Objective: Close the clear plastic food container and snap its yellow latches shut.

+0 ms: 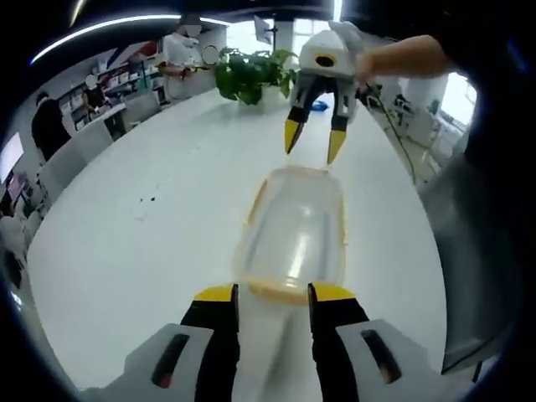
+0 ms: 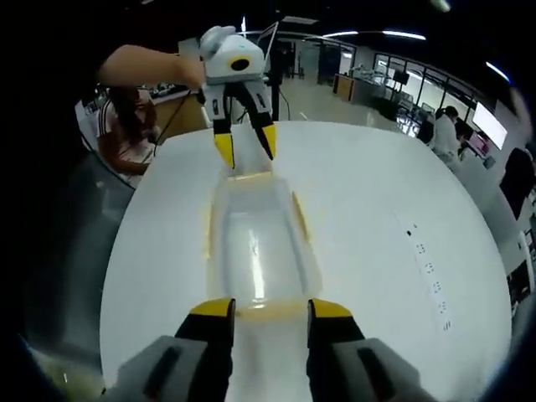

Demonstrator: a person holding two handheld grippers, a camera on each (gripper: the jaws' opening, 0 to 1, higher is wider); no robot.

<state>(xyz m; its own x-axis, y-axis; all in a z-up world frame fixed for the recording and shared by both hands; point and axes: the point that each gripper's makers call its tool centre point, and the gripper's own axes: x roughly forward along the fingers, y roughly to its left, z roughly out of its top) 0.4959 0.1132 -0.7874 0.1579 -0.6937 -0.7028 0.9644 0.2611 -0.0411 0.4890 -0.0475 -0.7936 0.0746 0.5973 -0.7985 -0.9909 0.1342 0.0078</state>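
White table (image 1: 126, 251), office behind; clear container (image 1: 295, 234) lies lengthwise between both grippers. Left gripper (image 1: 272, 295) jaws apart at its near end, holding nothing. Right gripper (image 1: 313, 141) jaws apart at the far end, empty

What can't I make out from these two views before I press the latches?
- Left gripper view: the container's near yellow latch sits partly behind the left gripper; snapped or not, I cannot tell.
- Right gripper view: the near latch is partly behind the right gripper, and the far latch behind the left gripper's tips.
- Both views: glare blurs the lid seam.
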